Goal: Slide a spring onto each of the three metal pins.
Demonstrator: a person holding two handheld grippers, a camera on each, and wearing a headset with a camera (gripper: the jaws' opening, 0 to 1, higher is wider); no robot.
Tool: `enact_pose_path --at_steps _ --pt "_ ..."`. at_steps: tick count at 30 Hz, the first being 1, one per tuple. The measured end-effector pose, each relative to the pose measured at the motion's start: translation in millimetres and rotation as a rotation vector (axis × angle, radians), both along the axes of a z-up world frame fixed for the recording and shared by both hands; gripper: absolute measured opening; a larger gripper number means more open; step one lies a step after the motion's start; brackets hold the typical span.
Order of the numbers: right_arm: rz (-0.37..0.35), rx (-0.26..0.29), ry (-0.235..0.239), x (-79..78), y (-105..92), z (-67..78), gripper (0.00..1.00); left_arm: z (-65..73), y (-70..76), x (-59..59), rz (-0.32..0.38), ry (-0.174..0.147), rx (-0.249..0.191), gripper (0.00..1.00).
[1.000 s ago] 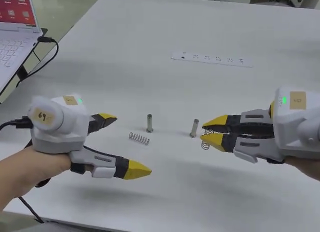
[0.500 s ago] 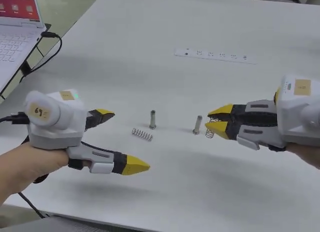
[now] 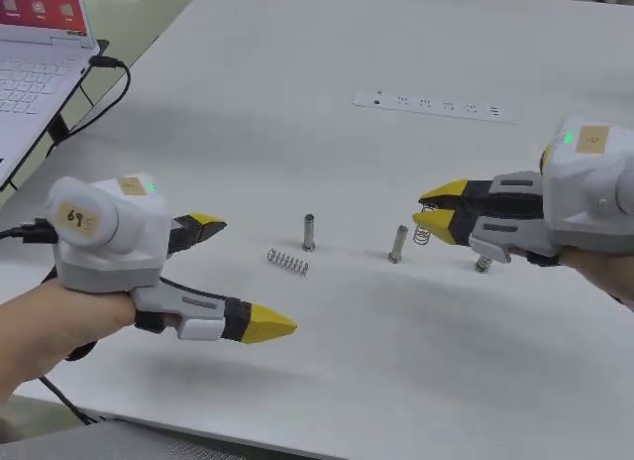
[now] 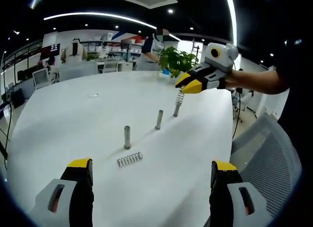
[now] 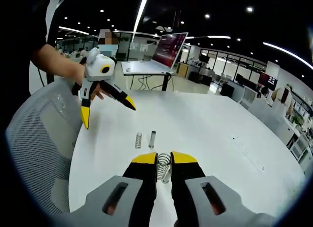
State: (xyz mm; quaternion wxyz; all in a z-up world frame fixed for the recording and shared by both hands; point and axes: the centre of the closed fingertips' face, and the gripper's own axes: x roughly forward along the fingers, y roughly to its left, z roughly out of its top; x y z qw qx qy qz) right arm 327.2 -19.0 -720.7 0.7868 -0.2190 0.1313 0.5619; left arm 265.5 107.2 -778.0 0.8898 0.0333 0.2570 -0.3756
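Two bare metal pins (image 3: 309,232) (image 3: 398,244) stand upright mid-table. A third pin (image 3: 483,265) stands just below my right gripper (image 3: 434,209); I cannot tell whether coils sit around it. That gripper is shut on a spring (image 3: 423,233), which hangs right of the middle pin; its own view has the spring (image 5: 164,161) between the yellow fingertips (image 5: 145,160). A loose spring (image 3: 287,261) lies left of the pins, also the loose spring (image 4: 129,159) ahead of my left gripper (image 4: 152,164). The left gripper (image 3: 238,274) is open with nothing in it.
A white power strip (image 3: 436,107) lies farther back on the white table (image 3: 297,103). A laptop (image 3: 35,44) with a cable (image 3: 104,93) sits at the far left edge. A mesh chair (image 4: 274,163) stands beside the table.
My right gripper has drawn back to the right and a little up with the spring, uncovering the third pin. The left gripper has hardly moved. The head camera has shifted.
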Motion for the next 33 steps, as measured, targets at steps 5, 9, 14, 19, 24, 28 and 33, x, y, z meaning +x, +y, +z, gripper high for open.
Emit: enact_pose_path --at_steps 5,9,14,19,24,28,33 --pt "-0.029 0.015 0.012 12.6 2.6 0.6 0.07 -0.9 -1.3 -0.7 -0.004 0.004 -0.001 0.98" --pt "-0.041 0.005 0.013 20.5 4.8 -2.7 0.07 -1.6 0.1 -1.6 0.0 0.007 -0.003 0.98" --pt "-0.059 0.007 0.024 27.7 7.0 -6.6 0.07 -3.1 4.9 -1.3 0.013 0.007 -0.002 0.98" --pt "-0.065 0.006 0.036 30.4 9.1 -11.5 0.07 -2.5 5.9 -0.8 0.015 0.009 -0.001 0.98" --pt "-0.07 -0.002 0.047 32.8 10.5 -17.3 0.07 -2.1 6.3 0.5 0.018 0.008 -0.003 0.98" --pt "-0.073 -0.009 0.051 33.4 11.0 -22.1 0.07 -2.7 4.7 -1.2 0.009 0.013 -0.001 0.98" --pt "-0.079 -0.006 0.058 34.1 11.6 -24.6 0.07 -2.3 5.3 -0.5 0.015 0.012 -0.002 0.98"
